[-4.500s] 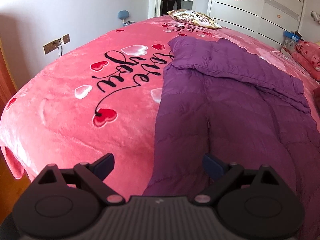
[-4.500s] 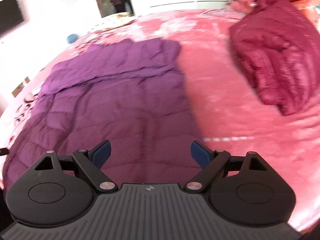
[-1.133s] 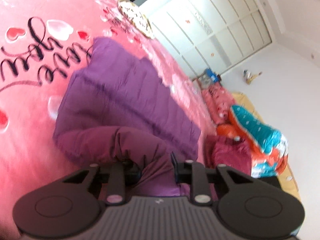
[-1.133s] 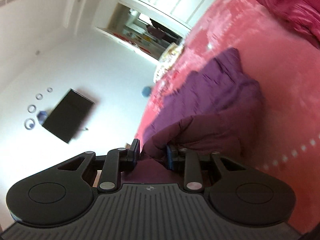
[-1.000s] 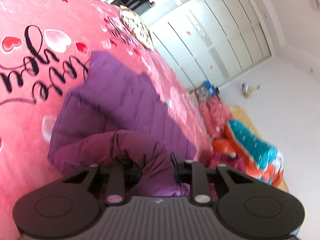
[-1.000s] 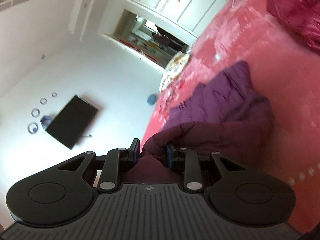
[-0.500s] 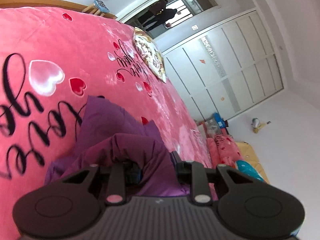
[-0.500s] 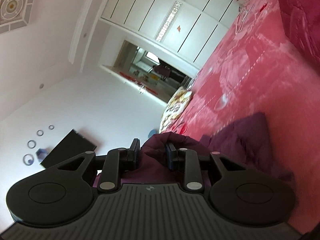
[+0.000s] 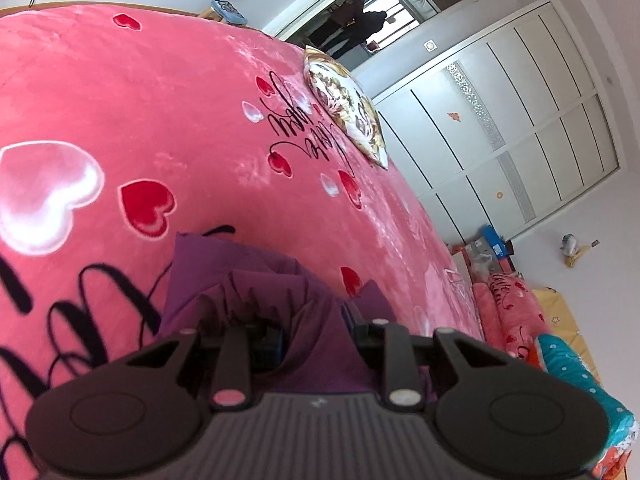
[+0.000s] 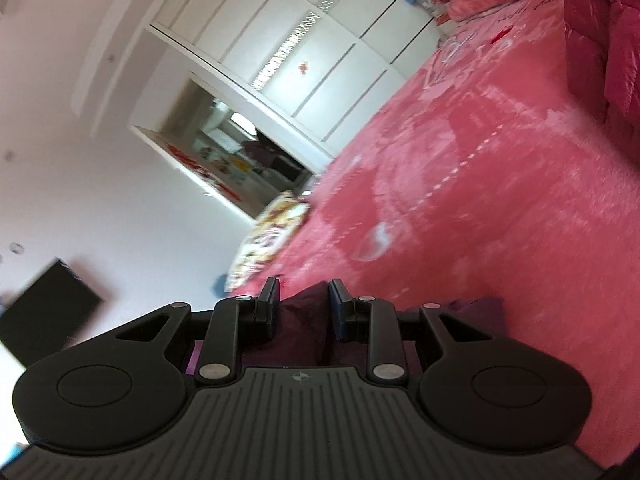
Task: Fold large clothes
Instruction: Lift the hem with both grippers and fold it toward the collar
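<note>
Open room: ahead of my left tool (image 9: 312, 330), the pink bed (image 9: 168, 120) runs flat and bare to the patterned pillow (image 9: 348, 108) near its far edge. Ahead of my right tool (image 10: 303, 304), a broad bare stretch of the bed reaches toward the wardrobe (image 10: 320, 52). Obstacles: purple coat (image 9: 256, 280) bunched directly before and between both tools' fingers; crimson coat (image 10: 600, 40) heaped on the right; folded bedding (image 9: 560, 356) stacked along the right side.
</note>
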Tool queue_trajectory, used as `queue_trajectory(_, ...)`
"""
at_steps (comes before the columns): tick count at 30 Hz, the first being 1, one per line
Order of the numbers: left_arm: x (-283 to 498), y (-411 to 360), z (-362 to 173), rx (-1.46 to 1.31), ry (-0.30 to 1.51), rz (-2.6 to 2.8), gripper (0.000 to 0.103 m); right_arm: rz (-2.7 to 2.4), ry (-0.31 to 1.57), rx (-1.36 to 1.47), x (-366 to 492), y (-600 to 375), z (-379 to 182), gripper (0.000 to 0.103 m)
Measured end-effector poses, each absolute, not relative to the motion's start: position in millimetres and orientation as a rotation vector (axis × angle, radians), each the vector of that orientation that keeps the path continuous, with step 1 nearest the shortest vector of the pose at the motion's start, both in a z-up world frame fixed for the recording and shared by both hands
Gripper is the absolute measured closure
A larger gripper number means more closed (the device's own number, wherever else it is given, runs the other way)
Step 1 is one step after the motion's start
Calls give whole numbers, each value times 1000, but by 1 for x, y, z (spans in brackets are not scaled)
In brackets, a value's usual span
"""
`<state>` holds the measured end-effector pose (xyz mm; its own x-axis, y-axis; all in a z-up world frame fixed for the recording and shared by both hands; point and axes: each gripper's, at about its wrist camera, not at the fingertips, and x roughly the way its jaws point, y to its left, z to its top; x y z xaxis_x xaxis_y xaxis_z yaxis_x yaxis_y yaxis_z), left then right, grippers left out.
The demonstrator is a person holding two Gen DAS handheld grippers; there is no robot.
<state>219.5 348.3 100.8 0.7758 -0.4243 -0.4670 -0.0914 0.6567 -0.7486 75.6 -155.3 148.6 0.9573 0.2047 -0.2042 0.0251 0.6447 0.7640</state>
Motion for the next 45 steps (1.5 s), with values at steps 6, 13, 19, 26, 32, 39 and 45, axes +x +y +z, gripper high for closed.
queue_trajectory(6, 222, 357, 101, -861, 682, -244, 70, 26, 304, 889, 66, -163, 139, 8)
queue_trajectory(13, 215, 376, 122, -883, 627, -264, 46, -18, 308, 859, 26, -176, 141, 0)
queue_trajectory(19, 210, 388, 140, -795, 591, -213, 42, -11, 367, 752, -24, -174, 128, 0)
queue_trajectory(26, 154, 409, 155, -626, 423, -70, 12, 64, 472, 779, -97, -156, 93, 0)
queue_trajectory(32, 86, 410, 110, -605, 566, -111, 12, 150, 530, 936, -111, -141, 69, 0)
queue_trajectory(39, 58, 392, 55, -664, 680, -162, 12, 190, 458, 1103, -110, -126, 60, 0)
queue_trajectory(45, 73, 367, 46, -719, 671, -219, 6, 183, 368, 1225, -94, -124, 50, 0)
